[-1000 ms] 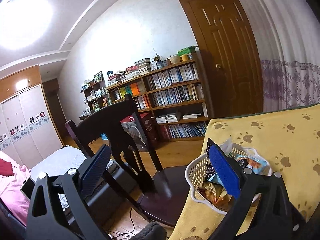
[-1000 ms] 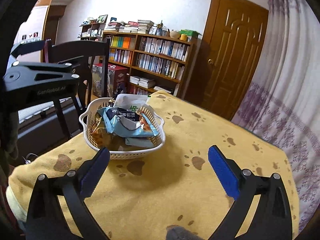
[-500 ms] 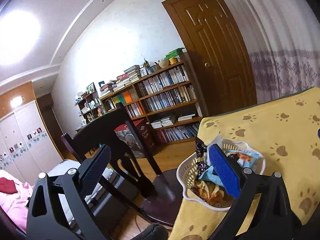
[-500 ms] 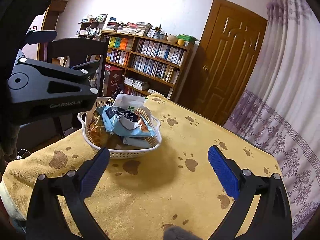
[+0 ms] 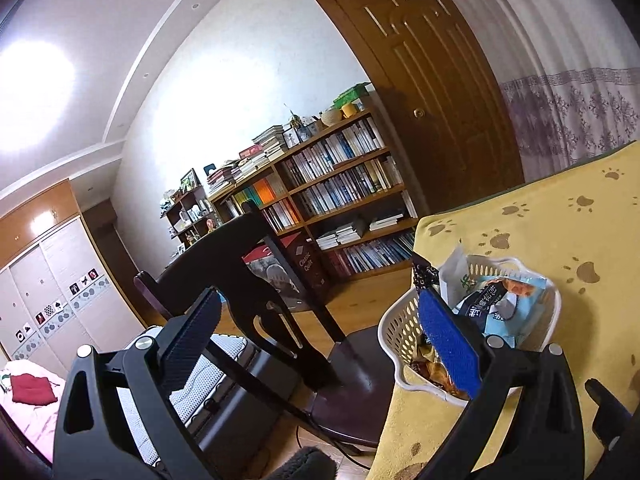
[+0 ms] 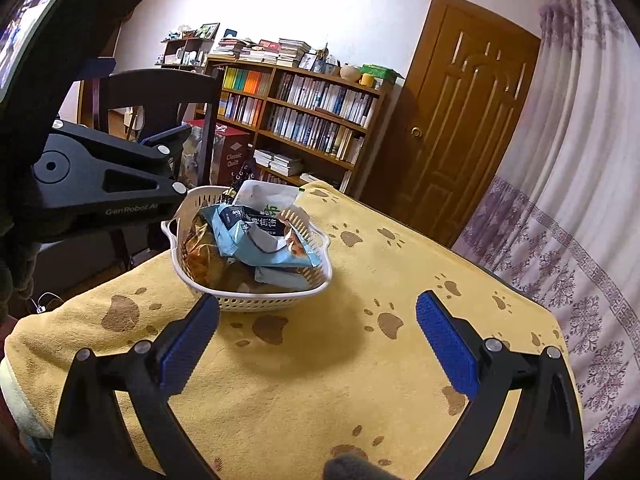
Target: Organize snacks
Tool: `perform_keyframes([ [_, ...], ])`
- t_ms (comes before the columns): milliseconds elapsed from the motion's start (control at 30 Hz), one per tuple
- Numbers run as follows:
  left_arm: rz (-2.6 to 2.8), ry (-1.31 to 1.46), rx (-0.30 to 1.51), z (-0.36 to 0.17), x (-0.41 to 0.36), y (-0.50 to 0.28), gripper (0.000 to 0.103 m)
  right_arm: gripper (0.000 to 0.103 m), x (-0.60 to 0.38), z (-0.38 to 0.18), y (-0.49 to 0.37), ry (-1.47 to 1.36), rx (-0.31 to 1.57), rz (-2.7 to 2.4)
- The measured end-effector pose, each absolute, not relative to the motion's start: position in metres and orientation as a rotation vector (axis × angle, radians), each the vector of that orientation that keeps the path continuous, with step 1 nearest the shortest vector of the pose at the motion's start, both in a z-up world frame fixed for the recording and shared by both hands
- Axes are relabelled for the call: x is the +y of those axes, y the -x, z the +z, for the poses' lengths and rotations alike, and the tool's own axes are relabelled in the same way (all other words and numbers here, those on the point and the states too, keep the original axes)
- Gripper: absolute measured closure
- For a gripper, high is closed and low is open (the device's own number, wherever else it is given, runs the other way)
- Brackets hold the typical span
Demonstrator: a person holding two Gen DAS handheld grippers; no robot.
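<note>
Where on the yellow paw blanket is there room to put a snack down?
Lots of bare yellow cloth lies right of the white basket, toward the curtain, and in front of it, under the open right claw. The basket is crowded with snack bags; the left claw hangs beside it.

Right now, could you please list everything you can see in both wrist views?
Basket: one, white, on the table near the chair.
Snack packets: several, light blue uppermost, piled in the basket.
Tablecloth: one, yellow with brown paw prints.
Chair: one, dark wood, beside the table.
Bookshelf: one, wooden, full, by the door.
Door: one, brown, shut.
Curtain: one, pale with purple pattern.
Left gripper: jaws open, empty.
Right gripper: jaws open, empty.
</note>
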State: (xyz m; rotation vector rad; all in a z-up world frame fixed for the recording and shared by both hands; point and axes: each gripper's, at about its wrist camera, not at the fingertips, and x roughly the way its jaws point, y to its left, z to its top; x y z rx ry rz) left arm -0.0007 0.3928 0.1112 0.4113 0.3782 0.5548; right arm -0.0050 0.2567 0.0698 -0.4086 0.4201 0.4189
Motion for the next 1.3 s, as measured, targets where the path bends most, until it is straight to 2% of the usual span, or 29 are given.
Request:
perform_keyframes([
  [1300,0.507,-0.501,0.408,0.092,0.38,-0.011,0.003,0.005,0.248,0.071,-0.004,0.331,0.453,0.434],
])
